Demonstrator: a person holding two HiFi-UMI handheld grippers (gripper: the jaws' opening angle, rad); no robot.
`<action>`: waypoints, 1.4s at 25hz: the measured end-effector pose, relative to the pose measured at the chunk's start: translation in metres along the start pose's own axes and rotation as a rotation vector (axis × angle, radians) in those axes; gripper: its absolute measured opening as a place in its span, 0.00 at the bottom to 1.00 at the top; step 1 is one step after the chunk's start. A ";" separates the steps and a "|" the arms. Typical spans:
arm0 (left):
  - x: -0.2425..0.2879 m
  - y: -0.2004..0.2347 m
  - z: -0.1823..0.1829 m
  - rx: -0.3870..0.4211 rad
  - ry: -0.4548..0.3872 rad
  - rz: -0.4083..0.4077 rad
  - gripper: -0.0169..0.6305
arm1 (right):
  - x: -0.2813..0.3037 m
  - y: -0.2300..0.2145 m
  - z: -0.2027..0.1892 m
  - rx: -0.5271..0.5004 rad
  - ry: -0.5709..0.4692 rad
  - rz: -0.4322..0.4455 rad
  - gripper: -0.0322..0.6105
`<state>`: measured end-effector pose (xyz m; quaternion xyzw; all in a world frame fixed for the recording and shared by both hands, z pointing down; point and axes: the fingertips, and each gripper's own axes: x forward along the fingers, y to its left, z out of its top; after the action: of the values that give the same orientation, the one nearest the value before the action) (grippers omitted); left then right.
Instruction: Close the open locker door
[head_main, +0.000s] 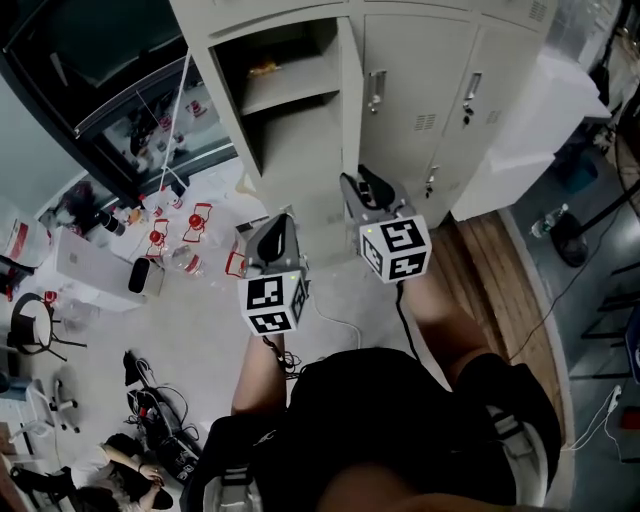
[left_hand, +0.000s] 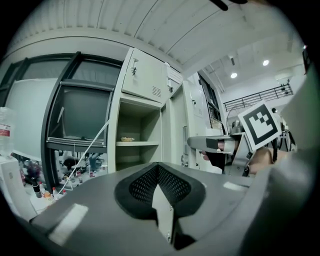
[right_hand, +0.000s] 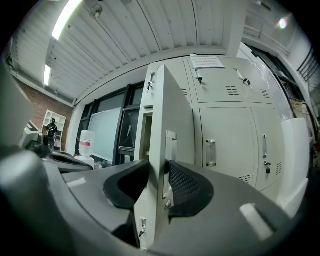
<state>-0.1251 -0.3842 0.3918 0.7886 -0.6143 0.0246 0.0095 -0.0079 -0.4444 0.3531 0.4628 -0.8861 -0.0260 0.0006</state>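
While we hold the right claw (right_hand: 159, 170) half open (it grips nothing), the locker door (right_hand: 172, 115) stands upright, edge-on, in line between its jaws. Our left claw (left_hand: 158, 167), shut and empty, is farther away, facing the open compartment (left_hand: 137, 145).

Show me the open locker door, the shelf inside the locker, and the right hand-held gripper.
open locker door (right_hand: 177, 115), right gripper view, outer face
shelf (left_hand: 137, 143), left gripper view, front edge
right hand-held gripper (head_main: 352, 182), head view, between its fingertips
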 end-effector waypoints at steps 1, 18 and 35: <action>-0.003 0.007 0.000 0.000 -0.001 0.005 0.03 | 0.003 0.005 0.000 0.000 0.000 -0.009 0.24; -0.041 0.116 -0.005 -0.010 -0.015 0.097 0.03 | 0.086 0.075 -0.001 -0.014 0.023 -0.098 0.24; -0.061 0.193 -0.013 -0.027 -0.016 0.166 0.03 | 0.199 0.102 -0.001 0.020 0.066 -0.155 0.23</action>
<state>-0.3276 -0.3721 0.3990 0.7349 -0.6780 0.0105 0.0133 -0.2053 -0.5497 0.3544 0.5308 -0.8472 -0.0018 0.0229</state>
